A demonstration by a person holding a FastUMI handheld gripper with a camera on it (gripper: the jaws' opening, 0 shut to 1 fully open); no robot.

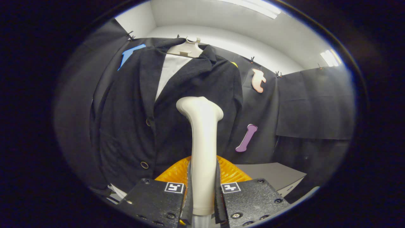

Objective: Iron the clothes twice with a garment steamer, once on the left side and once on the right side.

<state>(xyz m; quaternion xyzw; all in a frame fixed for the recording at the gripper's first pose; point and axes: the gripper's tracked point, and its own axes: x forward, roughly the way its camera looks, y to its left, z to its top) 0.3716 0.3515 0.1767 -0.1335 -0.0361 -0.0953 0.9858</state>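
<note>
Steamer handle (202, 148) stands upright between the 2 fingers of the hand-held gripper (202, 198), and both fingers press against its lower part, one on each side, so the hand-held gripper is pinching it. The handle is cream-coloured and smooth, narrow where it is held and widening toward a rounded head at the top, which bends slightly toward the jacket. Each finger carries a dark plate with screws and a small square marker near its inner corner. Just behind the handle's lower half, an orange ribbed part (177, 172) fans out to either side.

Beyond the steamer handle hangs a dark jacket (126, 120) on a pale hanger (186, 47), facing the camera. Its lapels are open at the neck and show a white lining or shirt (171, 69) below the hanger. 2 round buttons (144, 165) show on the jacket's front, one above the other, to the left of the handle. The head of the handle overlaps the jacket's front in the view, right of the buttons, at about chest height; whether it touches the cloth cannot be told.

To the right of the jacket, black cloth (313, 104) covers the booth wall. Lower down on that side, beyond the right finger, lies a grey tabletop (275, 174). Above the cloth the wall is white, with bright ceiling lights (329, 58).
</note>
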